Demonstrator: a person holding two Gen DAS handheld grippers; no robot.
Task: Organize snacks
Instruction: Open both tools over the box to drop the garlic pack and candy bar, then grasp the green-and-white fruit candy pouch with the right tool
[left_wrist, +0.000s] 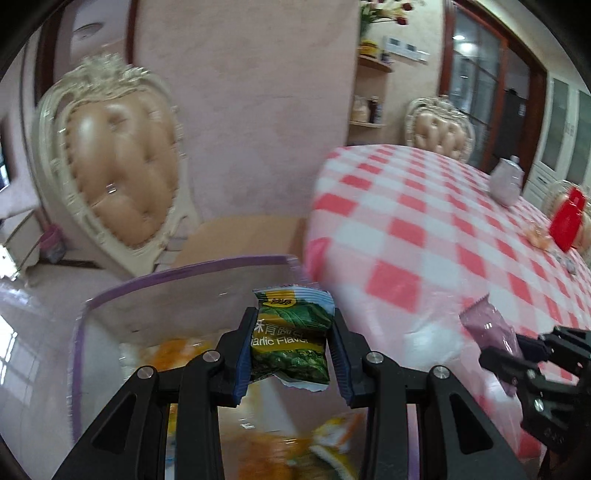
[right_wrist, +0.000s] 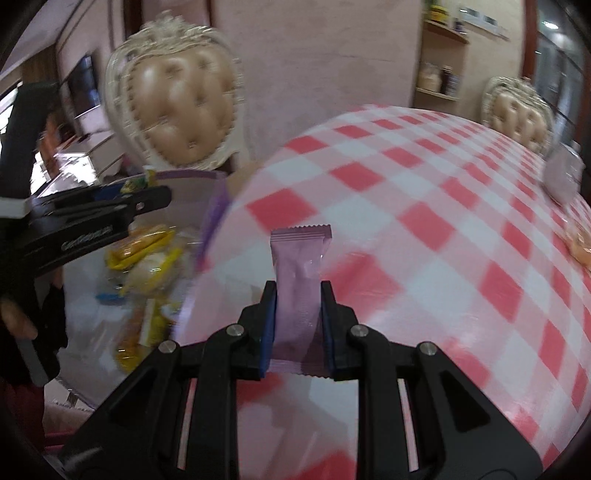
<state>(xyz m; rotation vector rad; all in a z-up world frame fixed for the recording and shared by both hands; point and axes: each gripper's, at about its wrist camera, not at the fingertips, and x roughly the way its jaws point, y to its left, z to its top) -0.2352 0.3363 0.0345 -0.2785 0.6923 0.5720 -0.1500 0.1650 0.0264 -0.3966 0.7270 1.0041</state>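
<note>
My left gripper (left_wrist: 291, 332) is shut on a green garlic-flavour snack packet (left_wrist: 291, 339) and hangs over a clear plastic bin with a purple rim (left_wrist: 184, 271) beside the table. Several yellow and orange snack packets (right_wrist: 144, 251) lie in that bin. My right gripper (right_wrist: 298, 310) is shut on a mauve snack bar wrapper (right_wrist: 299, 269) above the near left part of the table, close to the bin. In the left wrist view the right gripper (left_wrist: 517, 350) shows at the right with the mauve wrapper (left_wrist: 487, 325). The left gripper (right_wrist: 147, 199) appears at the left of the right wrist view.
The table wears a pink-and-white checked cloth (left_wrist: 424, 221). A pale pot (left_wrist: 506, 181) and a red object (left_wrist: 567, 218) stand near its far right. Cream tufted chairs (left_wrist: 114, 162) stand behind the bin and at the table's far side (right_wrist: 517, 114). A person's gloved hand (right_wrist: 48, 314) holds the left gripper.
</note>
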